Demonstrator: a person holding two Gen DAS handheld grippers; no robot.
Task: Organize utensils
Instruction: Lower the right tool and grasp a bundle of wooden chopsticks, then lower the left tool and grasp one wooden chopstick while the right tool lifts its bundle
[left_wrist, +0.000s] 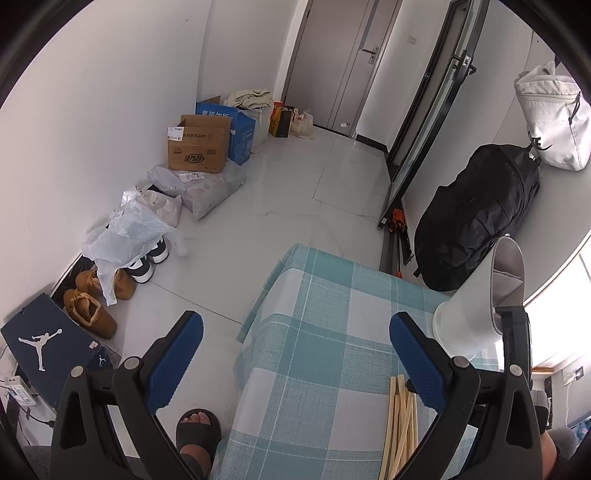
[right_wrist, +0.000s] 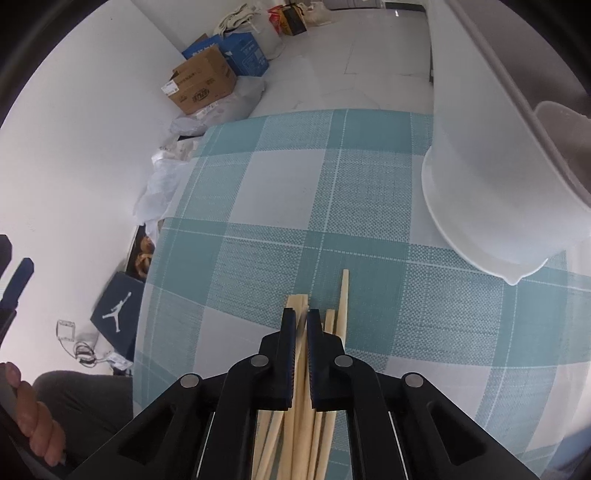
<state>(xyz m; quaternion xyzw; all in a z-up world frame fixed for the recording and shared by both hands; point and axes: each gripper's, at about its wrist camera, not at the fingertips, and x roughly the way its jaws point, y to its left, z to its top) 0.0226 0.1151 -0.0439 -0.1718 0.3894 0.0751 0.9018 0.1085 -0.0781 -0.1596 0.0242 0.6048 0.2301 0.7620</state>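
Clamping one pale wooden chopstick (right_wrist: 302, 354), the right gripper (right_wrist: 301, 325) has its jaws nearly together, black pads pressed on the stick's flat sides. Rest of the chopsticks (right_wrist: 334, 332) lie loose under and beside the jaws in a rough bundle: square-section, matte, light wood, one stick reaching further fwd than the others. All rest on the tablecloth (right_wrist: 258, 229), a woven teal-and-white check w/ coarse visible weave.

Left gripper (left_wrist: 295, 358) stands wide open, nothing between the jaws; pads blue, fine-ribbed, on black arms. It hangs over the table's left edge, one pad above floor, the other just beside the chopstick bundle.

Far right of the cloth: a white plastic utensil holder (right_wrist: 491, 184), smooth, tapered, round base w/ a small drain lip, standing apart from the sticks. In the left wrist view its grey interior shows a divider.

Near edge: person's foot in a dark slide sandal (left_wrist: 197, 432); a hand (right_wrist: 31, 417) at lower left of the right wrist view.

Beyond the table, glossy pale floor tiles. Along the left wall: navy shoebox (left_wrist: 48, 343), tan shoes (left_wrist: 92, 310), crumpled clear plastic bags (left_wrist: 129, 236), brown cardboard box (left_wrist: 199, 147), blue carton (left_wrist: 236, 129). Right side: black backpack (left_wrist: 476, 218), white bag (left_wrist: 554, 118). Grey door (left_wrist: 340, 55) at the far end.
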